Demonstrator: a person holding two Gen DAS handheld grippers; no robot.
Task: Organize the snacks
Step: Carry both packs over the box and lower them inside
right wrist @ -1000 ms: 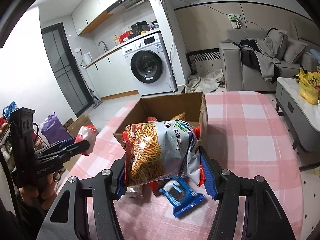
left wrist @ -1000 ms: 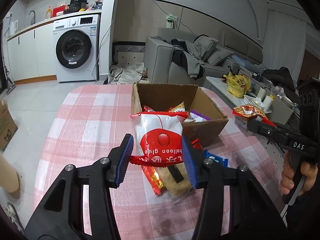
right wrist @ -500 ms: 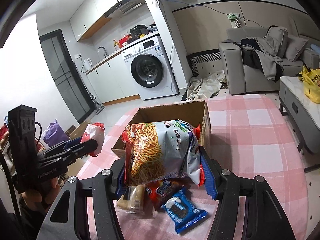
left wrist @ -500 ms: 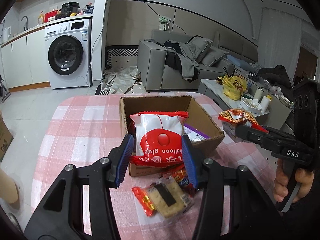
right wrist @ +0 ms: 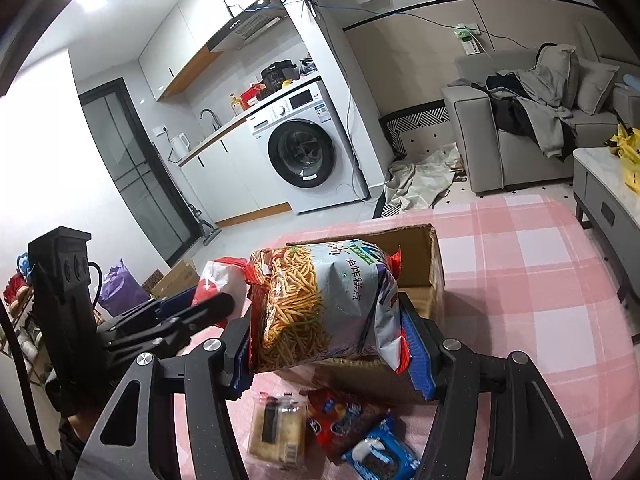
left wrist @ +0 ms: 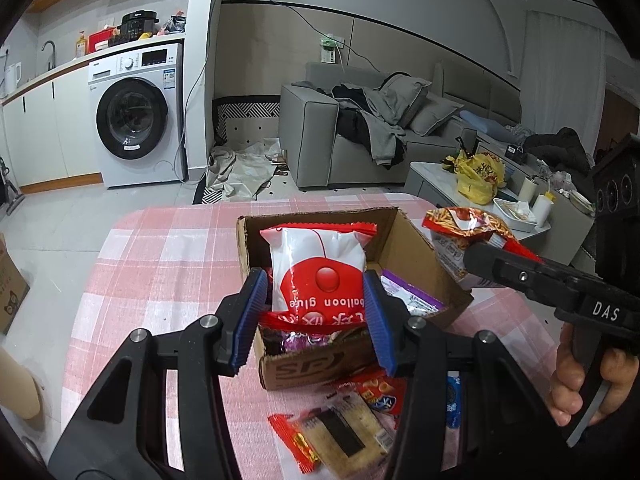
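Snacks lie loose on the pink checked tablecloth [left wrist: 160, 264] just below your tongs: a clear-wrapped beige cracker pack with a red end [left wrist: 340, 440], a red foil packet [left wrist: 378, 394] and a blue cookie packet [right wrist: 380, 456], all close in front of the near wall of the open brown cardboard box [left wrist: 312, 364]. Your left tongs [left wrist: 314, 312] are clamped on a white pouch with a big red circle [left wrist: 318, 276], the blue pads pressing its lower sides, and the pouch hangs above the box's opening. Inside the box, beside those tongs to the right, lies a purple wrapper [left wrist: 408, 296]. Your right tongs [right wrist: 328, 344] are clamped on a silver and red bag printed with fried sticks [right wrist: 320, 300]; that bag sits over the box's near edge, and from the left camera it shows off to the right of the box. Your hand [left wrist: 576, 380] grips the right handle. Beyond the table stand a white washing machine [left wrist: 136, 116] and a grey sofa heaped with clothes [left wrist: 380, 128].
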